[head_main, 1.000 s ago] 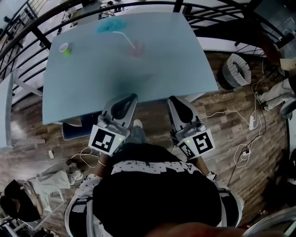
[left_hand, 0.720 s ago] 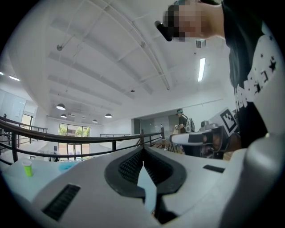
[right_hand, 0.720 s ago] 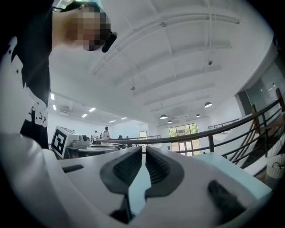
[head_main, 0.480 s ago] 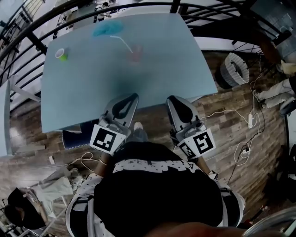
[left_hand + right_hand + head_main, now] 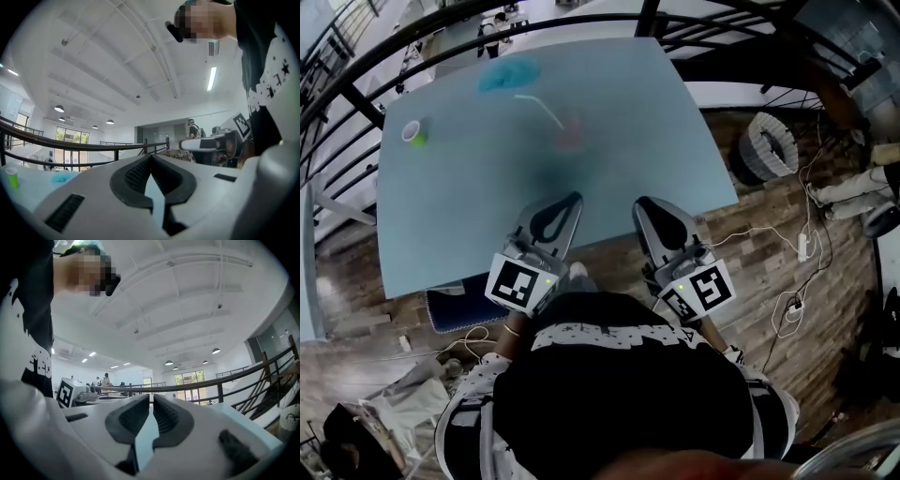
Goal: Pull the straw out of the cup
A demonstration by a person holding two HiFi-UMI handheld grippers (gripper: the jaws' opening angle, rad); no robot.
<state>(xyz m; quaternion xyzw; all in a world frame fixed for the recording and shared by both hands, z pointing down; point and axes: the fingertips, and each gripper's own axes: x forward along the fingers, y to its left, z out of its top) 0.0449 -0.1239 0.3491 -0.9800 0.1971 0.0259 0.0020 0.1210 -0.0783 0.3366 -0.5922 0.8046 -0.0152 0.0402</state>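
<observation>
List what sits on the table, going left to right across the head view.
Small green cup → blue cloth-like heap → pink cup, with the straw leaning out of it toward the left.

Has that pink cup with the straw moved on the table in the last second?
No. The pink cup keeps its spot near the blue cloth on the table; only the camera shifted.
</observation>
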